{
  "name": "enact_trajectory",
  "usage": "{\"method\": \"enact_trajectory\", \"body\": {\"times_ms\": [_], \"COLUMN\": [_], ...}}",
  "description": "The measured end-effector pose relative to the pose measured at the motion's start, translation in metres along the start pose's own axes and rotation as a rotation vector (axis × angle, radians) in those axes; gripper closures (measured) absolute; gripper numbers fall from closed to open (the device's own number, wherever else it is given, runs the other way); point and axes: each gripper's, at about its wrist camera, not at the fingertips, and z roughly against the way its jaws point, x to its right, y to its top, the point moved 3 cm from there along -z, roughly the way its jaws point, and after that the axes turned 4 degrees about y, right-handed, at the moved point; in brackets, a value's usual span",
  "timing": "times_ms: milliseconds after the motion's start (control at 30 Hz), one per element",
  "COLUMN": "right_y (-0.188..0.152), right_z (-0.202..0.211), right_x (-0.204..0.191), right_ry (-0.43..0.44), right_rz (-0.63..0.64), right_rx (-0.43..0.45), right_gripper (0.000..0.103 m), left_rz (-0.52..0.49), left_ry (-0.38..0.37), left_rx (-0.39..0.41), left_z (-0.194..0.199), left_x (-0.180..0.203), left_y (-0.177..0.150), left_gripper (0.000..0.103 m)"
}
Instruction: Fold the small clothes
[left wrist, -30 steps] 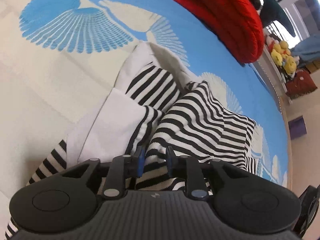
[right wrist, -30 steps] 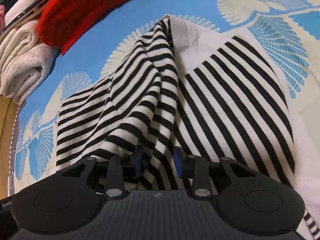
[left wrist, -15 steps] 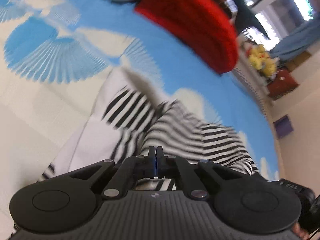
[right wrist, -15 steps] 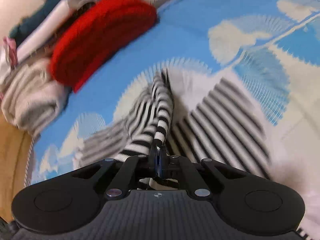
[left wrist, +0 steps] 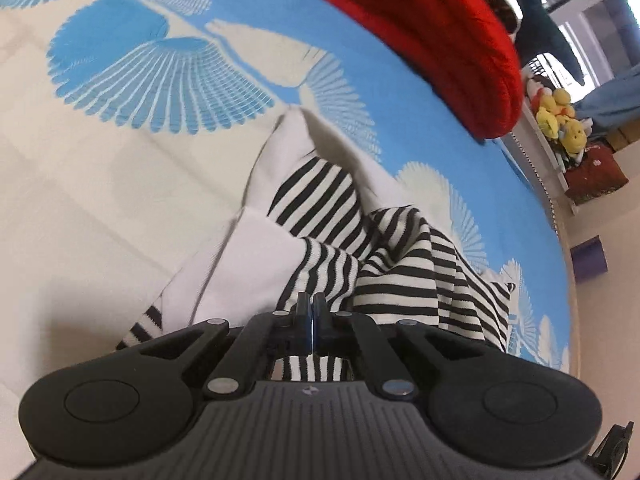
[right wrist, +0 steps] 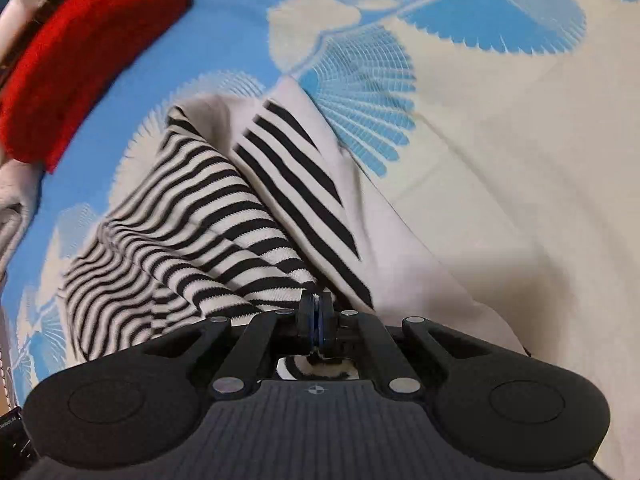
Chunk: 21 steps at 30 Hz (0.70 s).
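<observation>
A black-and-white striped garment (left wrist: 320, 208) with plain white panels lies crumpled on a blue and cream patterned bedspread (left wrist: 120, 160). My left gripper (left wrist: 309, 300) is shut, and striped cloth is pinched between its pads at the garment's near edge. In the right wrist view the same striped garment (right wrist: 208, 208) rises in a fold toward my right gripper (right wrist: 316, 300), which is shut on a bunched striped edge. The cloth under both gripper bodies is hidden.
A folded red knit (left wrist: 440, 32) lies at the far side of the bed, seen too as the red knit (right wrist: 80, 48) in the right wrist view. Folded pale clothes (right wrist: 12, 200) sit at the left edge. Yellow plush toys (left wrist: 560, 120) and a purple box (left wrist: 590, 258) stand beyond the bed.
Both grippers went from open around the striped cloth to shut on it. The right one then swung sideways, dragging its striped fold over the garment; the left shifted slightly.
</observation>
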Motion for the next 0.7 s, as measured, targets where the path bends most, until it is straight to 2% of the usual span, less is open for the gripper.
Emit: {"method": "enact_trajectory", "body": {"times_ms": [67,100,133,200,367,500,600,667,700], "right_y": [0.004,0.006,0.008,0.01,0.017,0.017,0.017,0.016,0.016], "right_z": [0.005,0.007,0.007,0.006,-0.004,-0.007,-0.009,-0.008,-0.006], "right_x": [-0.006,-0.006,-0.004,-0.003,0.006,0.005,0.001,-0.004,-0.007], "right_ry": [0.013,0.035,0.051,0.048,0.048,0.059,0.092,0.126,0.154], "right_rz": [0.033,0.029,0.023,0.005,-0.052,-0.064,-0.07,-0.067,-0.068], "right_rx": [0.034,0.049,0.057,0.066,0.05,0.044,0.032,0.031,0.042], "right_gripper": [0.099,0.095,0.086,0.075,0.074,0.074,0.074,0.081,0.095], "left_rz": [0.046,0.063,0.071,0.058,0.028,0.003,-0.031,-0.094,-0.136], "left_ry": [-0.079,-0.115,-0.144,-0.168,-0.208,-0.158,-0.135,-0.118,-0.109], "left_rx": [-0.04,-0.061,-0.083,-0.111,-0.181,-0.211,-0.184,-0.084,-0.004], "left_z": [-0.003,-0.006,-0.009,-0.015,-0.035,-0.051,-0.055,-0.039,-0.023], "left_x": [-0.004,-0.004,-0.002,0.007,0.031,0.043,0.049,0.058,0.063], "left_y": [0.0,-0.001,-0.004,-0.009,-0.031,-0.045,-0.05,-0.045,-0.038], "left_gripper": [0.096,0.08,0.059,0.05,0.05,0.052,0.098,0.098,0.099]}}
